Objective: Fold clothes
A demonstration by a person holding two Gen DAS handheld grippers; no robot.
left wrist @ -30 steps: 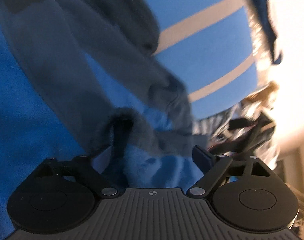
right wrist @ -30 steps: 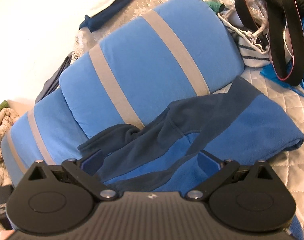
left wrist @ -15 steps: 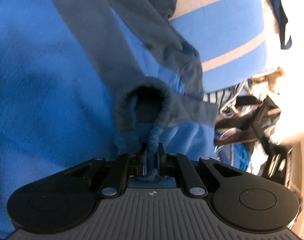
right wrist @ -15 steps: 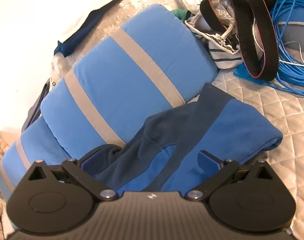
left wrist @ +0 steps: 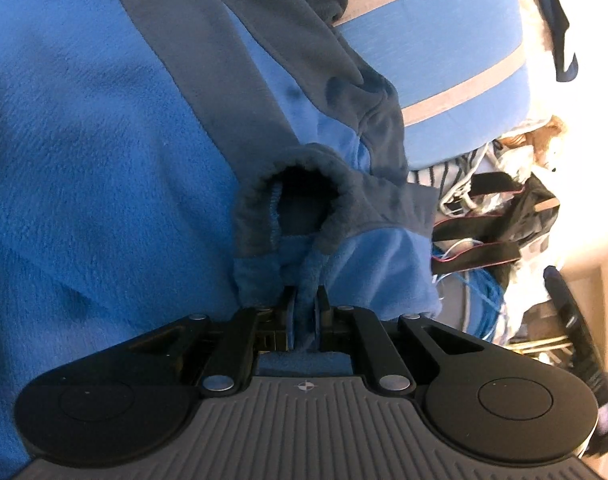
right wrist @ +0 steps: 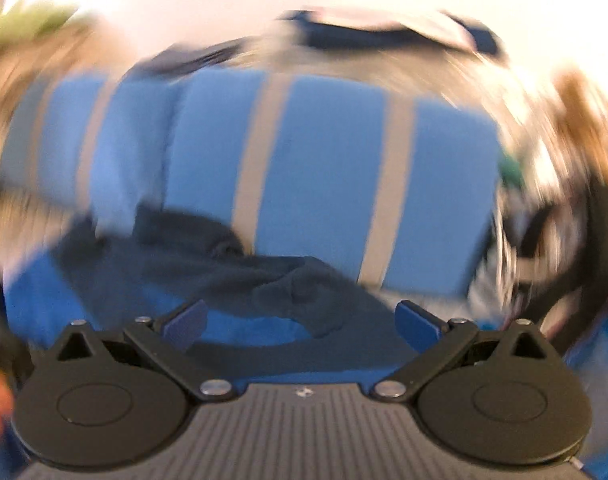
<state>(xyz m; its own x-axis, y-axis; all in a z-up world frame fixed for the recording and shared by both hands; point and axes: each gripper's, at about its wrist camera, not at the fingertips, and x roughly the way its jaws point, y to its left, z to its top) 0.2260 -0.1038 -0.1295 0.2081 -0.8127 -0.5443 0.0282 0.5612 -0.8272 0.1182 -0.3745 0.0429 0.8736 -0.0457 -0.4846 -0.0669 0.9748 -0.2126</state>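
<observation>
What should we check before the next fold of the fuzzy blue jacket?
1. Left hand-held gripper shut on the blue and grey fleece jacket: ok.
2. Pinch is beside the grey sleeve cuff: ok.
3. Right hand-held gripper open, holding nothing: ok.
4. Right view sharp enough to aim: not ok, blurred.
5. Blue pillow with grey stripes clear of the jacket: not ok, jacket lies against it.

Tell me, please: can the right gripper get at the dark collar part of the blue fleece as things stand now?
Probably yes. The right gripper is open, and the dark collar of the blue fleece lies just ahead with nothing over it, though this view is blurred.
</observation>
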